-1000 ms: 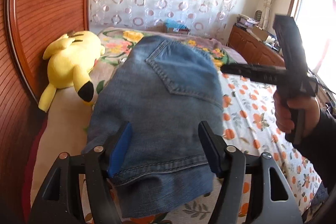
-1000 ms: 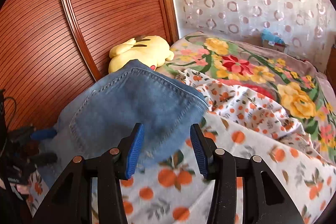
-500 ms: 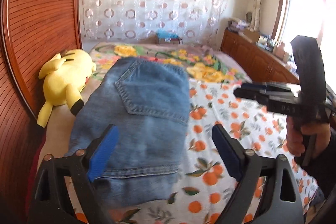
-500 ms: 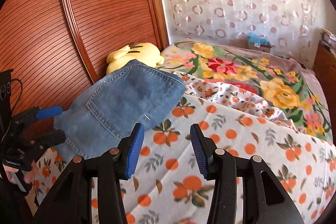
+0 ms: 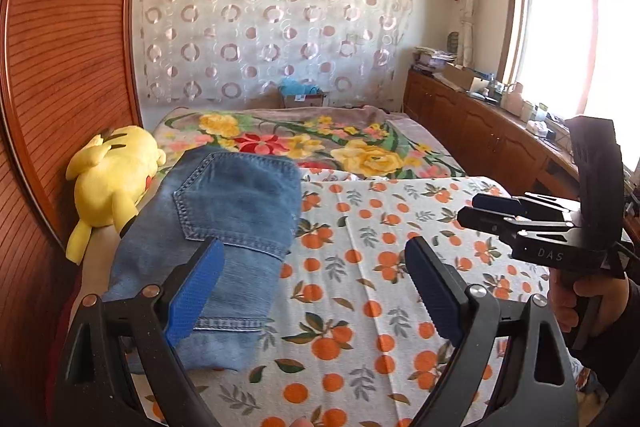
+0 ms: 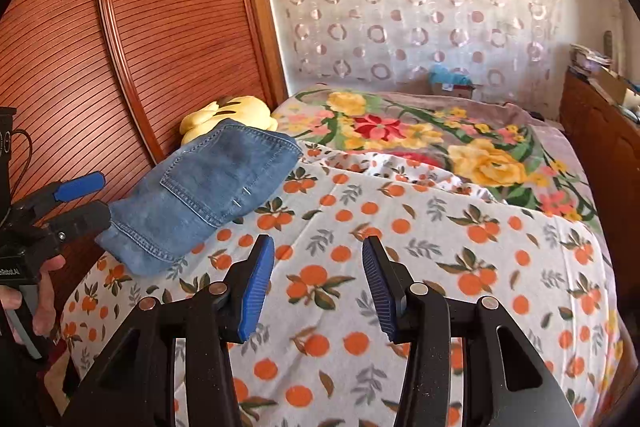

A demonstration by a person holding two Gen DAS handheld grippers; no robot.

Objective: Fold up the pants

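Observation:
The blue denim pants [image 5: 216, 227] lie folded into a compact stack at the left side of the bed, back pocket up; they also show in the right wrist view [image 6: 204, 191]. My left gripper [image 5: 312, 291] is open and empty, held above the bed just right of the pants' near end. It appears at the left edge of the right wrist view [image 6: 80, 199]. My right gripper [image 6: 316, 283] is open and empty over the orange-print sheet, well right of the pants. It appears at the right of the left wrist view [image 5: 488, 209].
An orange-print sheet [image 5: 380, 259] covers the near bed, a floral blanket [image 5: 320, 143] the far part. A yellow plush toy [image 5: 112, 183] lies beside the pants against the wooden headboard [image 6: 140, 47]. Wooden cabinets [image 5: 480, 135] run along the right under the window.
Both grippers have pulled back and up from the pants. The left gripper has opened wider and let go of the denim, which now lies flat on the bed.

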